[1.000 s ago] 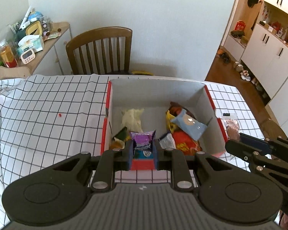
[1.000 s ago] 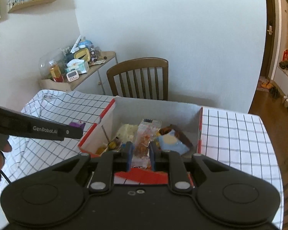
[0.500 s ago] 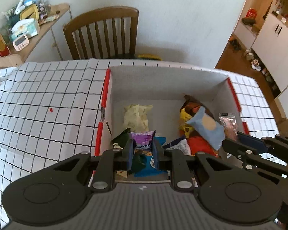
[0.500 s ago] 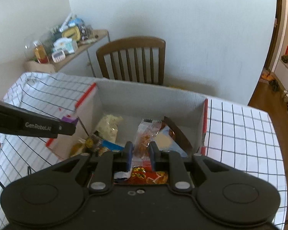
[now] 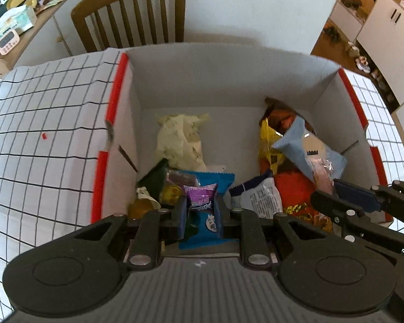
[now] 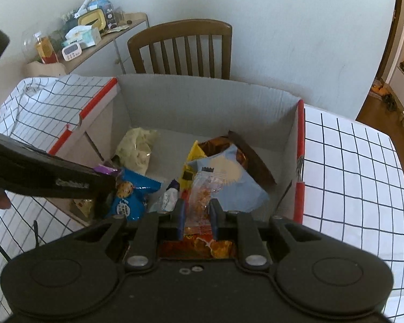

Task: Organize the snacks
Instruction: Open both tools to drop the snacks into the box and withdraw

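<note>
At the lower centre of the left wrist view, the left hand-held gripper [image 5: 201,210] is clamped on a purple snack packet [image 5: 200,198], held above the blue cookie packet [image 5: 207,185] inside the white cardboard box [image 5: 218,78]. In the right wrist view, the right hand-held gripper [image 6: 197,214] pinches a clear packet of orange snacks [image 6: 204,192], low in the frame's centre, over the box's contents. The box sits on the checked worktop [image 5: 40,123].

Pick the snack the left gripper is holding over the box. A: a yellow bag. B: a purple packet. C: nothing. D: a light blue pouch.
B: the left gripper is shut on the purple packet, held above the snacks in the box.
</note>
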### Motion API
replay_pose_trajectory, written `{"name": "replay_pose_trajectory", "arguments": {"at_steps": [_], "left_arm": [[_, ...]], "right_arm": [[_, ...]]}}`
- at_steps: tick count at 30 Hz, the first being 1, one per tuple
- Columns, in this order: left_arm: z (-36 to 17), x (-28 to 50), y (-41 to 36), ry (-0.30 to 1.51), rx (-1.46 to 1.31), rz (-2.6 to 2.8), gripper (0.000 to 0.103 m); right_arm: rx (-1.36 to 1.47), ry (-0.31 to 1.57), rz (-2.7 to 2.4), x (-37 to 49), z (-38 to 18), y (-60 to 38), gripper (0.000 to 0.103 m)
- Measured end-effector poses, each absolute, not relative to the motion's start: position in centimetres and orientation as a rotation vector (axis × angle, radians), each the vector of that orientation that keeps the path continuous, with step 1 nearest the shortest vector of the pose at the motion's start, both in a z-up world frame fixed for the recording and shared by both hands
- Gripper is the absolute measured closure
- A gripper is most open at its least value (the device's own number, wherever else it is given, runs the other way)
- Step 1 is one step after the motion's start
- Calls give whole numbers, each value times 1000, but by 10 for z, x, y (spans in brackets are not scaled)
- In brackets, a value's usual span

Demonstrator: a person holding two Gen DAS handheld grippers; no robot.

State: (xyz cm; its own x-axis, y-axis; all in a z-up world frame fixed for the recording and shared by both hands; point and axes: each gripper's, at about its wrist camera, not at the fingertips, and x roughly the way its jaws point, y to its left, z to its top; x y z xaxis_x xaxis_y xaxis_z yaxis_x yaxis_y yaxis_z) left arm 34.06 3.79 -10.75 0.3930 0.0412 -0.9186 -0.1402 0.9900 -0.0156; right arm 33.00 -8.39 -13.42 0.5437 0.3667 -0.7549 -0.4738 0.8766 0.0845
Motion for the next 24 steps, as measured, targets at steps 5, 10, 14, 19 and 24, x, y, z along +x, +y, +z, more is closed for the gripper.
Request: {"name": "replay_pose_trajectory", "arguments": {"at_steps": [5,10,14,19,24], "left_arm": [[-118,342,34,1187,-86,113,82],[-118,338,33,1184,-90,107,78],[-116,334,34,1179,-106,104,77],[-108,326,37,1154,-123,90,74],[-93,312,43,1089,-143,103,46]], "right_arm": [[-137,875,500,330,-139,-85,83],[-129,880,491,331,-141,-84,77],[-110,883,491,331,-141,-85,67],[-77,867,488,324,-136,-90,48],[-49,840,491,314,-127,-95,38]]}}
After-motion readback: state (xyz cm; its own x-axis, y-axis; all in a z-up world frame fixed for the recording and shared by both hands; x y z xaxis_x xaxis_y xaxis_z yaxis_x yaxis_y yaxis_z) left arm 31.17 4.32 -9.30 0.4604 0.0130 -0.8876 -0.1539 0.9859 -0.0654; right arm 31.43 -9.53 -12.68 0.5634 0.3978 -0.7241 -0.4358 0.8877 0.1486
